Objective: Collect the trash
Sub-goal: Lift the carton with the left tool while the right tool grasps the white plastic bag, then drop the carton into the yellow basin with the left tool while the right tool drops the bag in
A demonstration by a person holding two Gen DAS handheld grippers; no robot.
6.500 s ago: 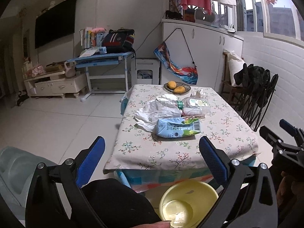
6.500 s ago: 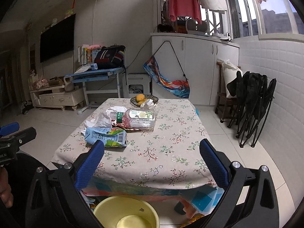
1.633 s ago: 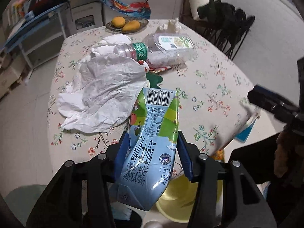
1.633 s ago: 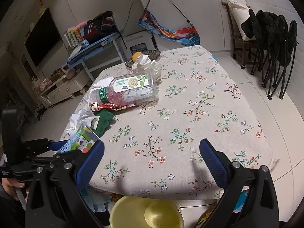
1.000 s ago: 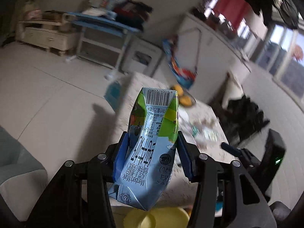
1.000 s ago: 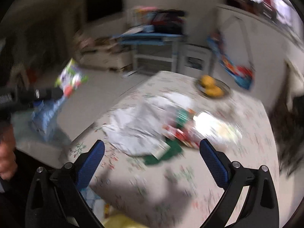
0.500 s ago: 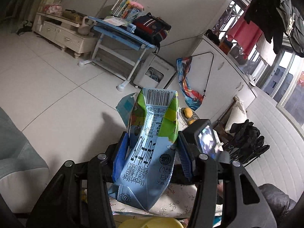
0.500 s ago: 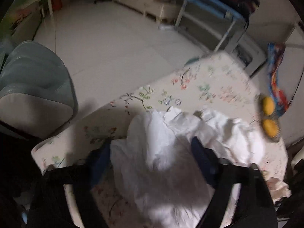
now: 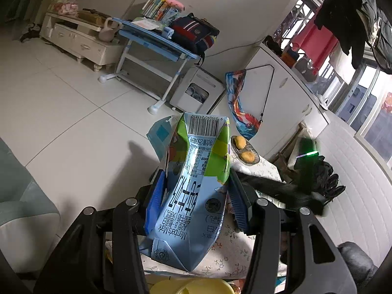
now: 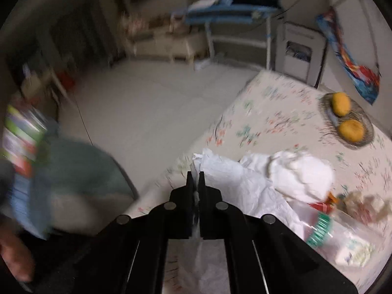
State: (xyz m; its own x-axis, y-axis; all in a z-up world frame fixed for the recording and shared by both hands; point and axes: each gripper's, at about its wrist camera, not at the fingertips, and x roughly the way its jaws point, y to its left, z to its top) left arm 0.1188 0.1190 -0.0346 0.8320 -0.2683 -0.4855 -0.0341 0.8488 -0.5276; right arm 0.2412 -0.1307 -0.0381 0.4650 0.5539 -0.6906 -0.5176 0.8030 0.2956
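Crumpled white paper at the table's near edge is being pinched in the fully closed right gripper | left gripper is clamping the milk carton, lifted off the table | clear bottle and wrappers are waiting; collecting looks barely begun.

- The milk carton sits between the two fingers of the left gripper and sticks out past their tips.
- A bowl is under those fingers.
- The table lies beyond the carton, to the right, with a dish of fruit on it.
- The crumpled paper lies on the table, and its edge is between the fingers of the right gripper.
- A bottle lies to the right of those fingers.
- The dish of fruit is far ahead, to the right.
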